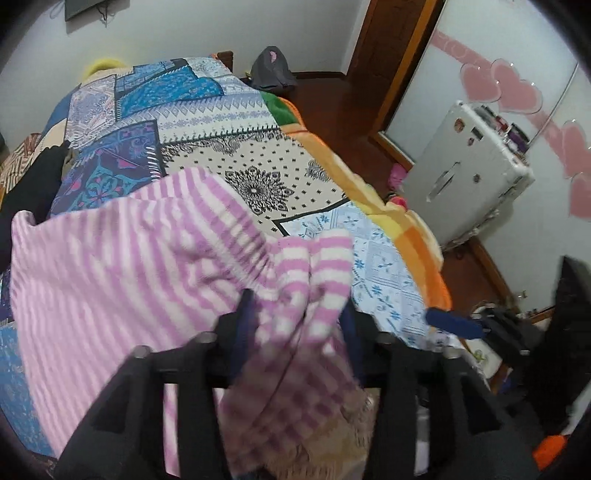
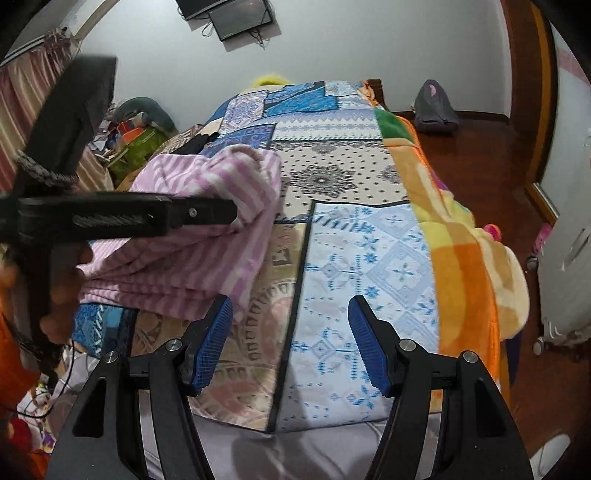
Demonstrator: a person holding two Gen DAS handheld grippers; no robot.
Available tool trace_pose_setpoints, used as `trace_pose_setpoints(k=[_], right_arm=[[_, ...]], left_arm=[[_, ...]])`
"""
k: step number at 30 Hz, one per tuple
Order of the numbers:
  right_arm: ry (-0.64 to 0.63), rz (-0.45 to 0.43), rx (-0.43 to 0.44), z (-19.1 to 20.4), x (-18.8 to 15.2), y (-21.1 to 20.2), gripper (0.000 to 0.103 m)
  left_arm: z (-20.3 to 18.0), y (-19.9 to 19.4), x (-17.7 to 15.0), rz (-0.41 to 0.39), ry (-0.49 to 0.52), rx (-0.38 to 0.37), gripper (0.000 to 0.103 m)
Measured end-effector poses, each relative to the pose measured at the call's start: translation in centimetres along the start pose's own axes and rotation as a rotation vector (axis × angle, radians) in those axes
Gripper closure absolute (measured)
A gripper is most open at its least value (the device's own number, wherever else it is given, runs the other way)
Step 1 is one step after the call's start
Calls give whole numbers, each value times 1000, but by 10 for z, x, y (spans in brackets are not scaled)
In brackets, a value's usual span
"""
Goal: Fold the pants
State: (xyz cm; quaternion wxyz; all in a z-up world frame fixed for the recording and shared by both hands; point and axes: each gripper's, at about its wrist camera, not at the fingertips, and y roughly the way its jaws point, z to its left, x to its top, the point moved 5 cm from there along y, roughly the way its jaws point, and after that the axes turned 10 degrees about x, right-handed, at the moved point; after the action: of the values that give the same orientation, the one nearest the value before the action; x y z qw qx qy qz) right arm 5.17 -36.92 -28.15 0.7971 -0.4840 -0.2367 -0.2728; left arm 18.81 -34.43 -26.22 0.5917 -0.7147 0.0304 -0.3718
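Two hand-held grippers: left (image 1: pixel 295 314) loosely around striped pants (image 1: pixel 110 266), right (image 2: pixel 290 343) open, empty

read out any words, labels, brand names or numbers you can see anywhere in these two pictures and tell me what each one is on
None can be read.
The white case by the wall has small stickers, too small and blurred to read.
The patchwork bedspread and the pink striped pants carry only patterns and stripes, no lettering.
The wall-mounted screens show no text.
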Motion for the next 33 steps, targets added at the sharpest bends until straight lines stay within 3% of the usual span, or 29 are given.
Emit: trace_pose_setpoints(k=[4,8,11,15,18,20,23,28,33], right_arm=[[-19,3,39,15,2,7,42],[-49,20,80,33,4,20,42],[-65,44,102,45,3,30,42],[-69,72,107,55,1,44,39],[-64,83,97,57,0,53,38],[-55,89,88,56,1,58,38],[-66,103,71,55,6,67,38],[-108,144,47,45,29,88,38],[-165,168,35,32,65,117,38]], left_arm=[[36,-45,14,-123,-18,87,52],[93,-64,35,-175,-61,206,52],[152,-48,53,-138,-99,285,52],[228,9,70,4,-161,279,52],[263,56,70,99,-114,336,52],[276,87,64,150,-39,404,52],[293,109,46,189,16,388,50],[316,87,11,130,-22,377,49],[324,55,-45,159,-52,362,49]])
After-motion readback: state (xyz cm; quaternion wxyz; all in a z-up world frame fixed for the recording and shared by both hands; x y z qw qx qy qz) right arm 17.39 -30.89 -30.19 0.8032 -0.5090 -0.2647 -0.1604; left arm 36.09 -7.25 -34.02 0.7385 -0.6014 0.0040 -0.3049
